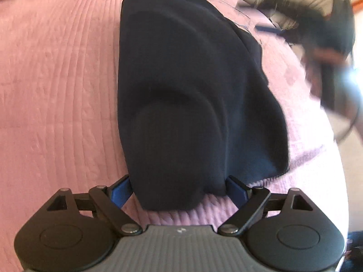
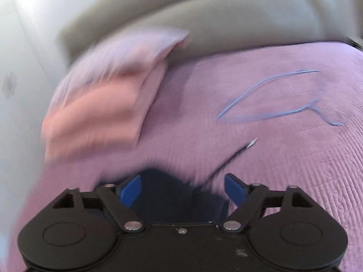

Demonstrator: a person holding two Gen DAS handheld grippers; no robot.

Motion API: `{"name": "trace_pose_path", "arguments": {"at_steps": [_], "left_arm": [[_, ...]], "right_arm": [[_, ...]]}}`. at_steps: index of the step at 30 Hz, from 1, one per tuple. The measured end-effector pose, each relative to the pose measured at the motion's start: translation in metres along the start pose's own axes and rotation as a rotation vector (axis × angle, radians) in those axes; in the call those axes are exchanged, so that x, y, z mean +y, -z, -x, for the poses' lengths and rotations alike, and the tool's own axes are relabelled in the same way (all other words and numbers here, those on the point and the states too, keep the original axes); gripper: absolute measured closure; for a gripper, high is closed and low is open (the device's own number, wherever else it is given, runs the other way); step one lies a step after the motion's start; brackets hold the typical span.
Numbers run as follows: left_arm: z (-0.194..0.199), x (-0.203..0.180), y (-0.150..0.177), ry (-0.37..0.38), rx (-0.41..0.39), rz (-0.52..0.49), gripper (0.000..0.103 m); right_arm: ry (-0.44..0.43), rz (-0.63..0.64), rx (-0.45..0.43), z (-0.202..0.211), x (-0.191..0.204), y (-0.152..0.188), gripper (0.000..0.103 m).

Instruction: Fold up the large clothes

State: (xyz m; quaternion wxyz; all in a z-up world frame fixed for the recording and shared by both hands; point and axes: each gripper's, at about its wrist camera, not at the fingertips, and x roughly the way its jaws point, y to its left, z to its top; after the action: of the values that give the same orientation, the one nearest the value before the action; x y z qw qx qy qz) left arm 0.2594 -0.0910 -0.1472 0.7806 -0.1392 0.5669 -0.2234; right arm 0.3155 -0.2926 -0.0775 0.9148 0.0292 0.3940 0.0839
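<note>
**Dark garment between both sets of jaws, long axis running away from my left gripper**

My left gripper points down at the pink quilted bedspread. Its jaws are spread wide. The near end of the dark navy garment lies between the blue pads and bulges over them; I cannot tell whether the pads press it, and I judge that they do not. The garment is already folded into a narrow bundle. Its long axis runs straight ahead of these jaws, toward the head of the bed.

My right gripper is also spread wide. A dark edge of the garment lies low between its pads, loose by my judgement. The right view is blurred. Ahead on the left lies a pink pillow; ahead on the right a thin blue cord lies on the bedspread.

Judgement: the left gripper is the better placed for the next fold, which should carry the near end forward along that axis.

No brand, label or legible writing is visible in either view.
</note>
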Motion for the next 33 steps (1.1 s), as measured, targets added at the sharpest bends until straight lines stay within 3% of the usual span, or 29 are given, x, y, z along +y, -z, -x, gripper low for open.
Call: {"name": "trace_pose_path", "arguments": {"at_steps": [3,5,7,10,12,14,16,18,21,23,24,26,27,29,31,33], "left_arm": [[0.024,0.002,-0.001,0.052,0.008,-0.026,0.022],[0.05,0.005,-0.001,0.083,-0.045,-0.043,0.021],[0.07,0.012,-0.005,0.05,-0.117,-0.042,0.017],[0.069,0.03,-0.022,-0.036,-0.174,-0.01,0.019],[0.052,0.042,-0.03,0.027,-0.132,0.008,0.022],[0.028,0.054,-0.029,0.152,-0.083,0.038,0.019],[0.01,0.068,-0.018,0.196,-0.052,0.121,0.012],[0.006,0.077,-0.005,0.212,-0.055,0.139,0.011],[0.009,0.07,0.009,0.143,-0.056,0.019,0.011],[0.01,0.058,0.016,0.08,-0.037,-0.082,0.013],[0.009,0.049,0.021,0.02,-0.006,-0.142,0.026],[0.01,0.031,0.031,-0.075,0.021,-0.285,0.029],[0.015,0.025,0.034,-0.058,0.039,-0.32,0.029],[0.031,0.019,0.031,0.057,0.049,-0.323,0.028],[0.054,0.016,0.019,0.146,0.003,-0.302,0.022],[0.073,0.017,0.003,0.191,-0.054,-0.272,0.009]], "right_arm": [[0.112,0.17,0.123,-0.026,0.005,0.032,0.003],[0.064,-0.041,0.139,-0.031,-0.029,0.039,0.0],[0.02,-0.226,0.116,-0.022,-0.044,0.04,0.0],[0.066,-0.114,0.034,0.014,-0.003,0.038,0.001],[0.033,-0.039,-0.043,0.039,0.027,0.045,0.0],[0.014,-0.007,-0.102,0.059,0.05,0.062,0.0],[-0.023,0.024,-0.049,0.06,0.067,0.083,0.0],[0.005,0.088,0.05,0.044,0.073,0.109,0.0],[0.077,0.088,0.175,0.022,0.05,0.152,0.0],[-0.013,-0.104,0.149,0.026,0.007,0.166,0.0],[-0.043,-0.164,0.134,0.033,-0.005,0.166,0.001],[-0.012,-0.223,0.141,0.043,-0.012,0.157,0.001],[-0.013,-0.228,0.128,0.05,-0.013,0.151,0.001],[-0.027,-0.211,0.079,0.061,-0.01,0.131,0.001],[-0.032,-0.177,0.038,0.068,-0.005,0.114,0.001],[-0.046,-0.158,0.007,0.061,-0.004,0.095,0.001]]}}
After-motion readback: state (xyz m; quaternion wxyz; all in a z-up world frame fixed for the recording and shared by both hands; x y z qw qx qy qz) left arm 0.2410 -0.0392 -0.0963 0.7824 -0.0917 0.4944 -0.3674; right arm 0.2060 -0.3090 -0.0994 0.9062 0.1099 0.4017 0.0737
